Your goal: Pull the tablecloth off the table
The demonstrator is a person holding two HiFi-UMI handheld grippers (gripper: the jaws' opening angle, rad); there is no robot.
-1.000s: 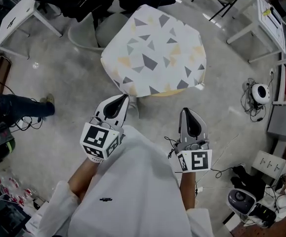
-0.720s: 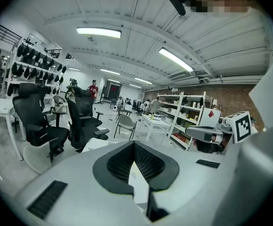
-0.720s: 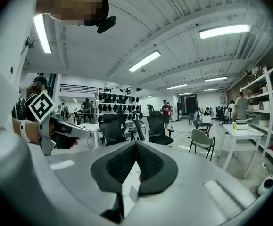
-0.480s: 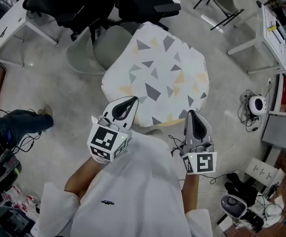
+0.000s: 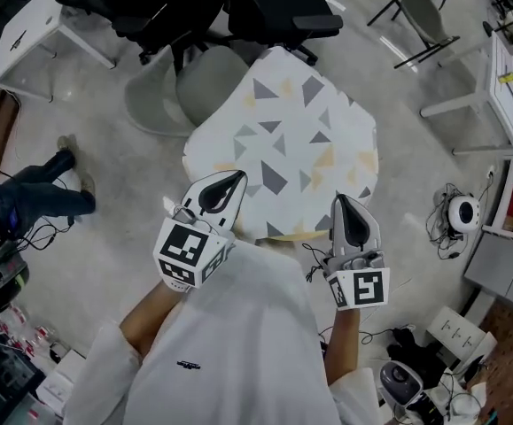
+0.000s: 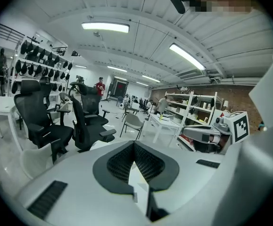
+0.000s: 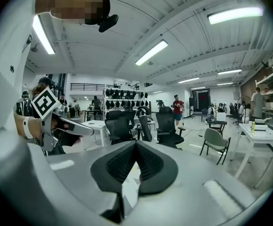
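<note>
A small table carries the tablecloth (image 5: 283, 144), white with grey and yellow triangles, in the middle of the head view. My left gripper (image 5: 237, 178) is shut and empty, its tip over the cloth's near left edge. My right gripper (image 5: 339, 200) is also shut and empty, its tip over the near right edge. Both gripper views look level across the room above the table. In the left gripper view the left gripper (image 6: 134, 143) shows its pads pressed together. The right gripper (image 7: 136, 143) shows the same in its own view. Neither touches the cloth.
Black office chairs (image 5: 278, 7) and a grey chair (image 5: 154, 91) stand just beyond the table. A white desk (image 5: 26, 29) is far left, another desk (image 5: 504, 69) and a folding chair (image 5: 415, 7) far right. A person's legs (image 5: 39, 193) show at left. Cables and a round device (image 5: 464, 212) lie on the floor at right.
The table has come nearer in the head view. Both grippers now reach over its near edge. Both stay shut.
</note>
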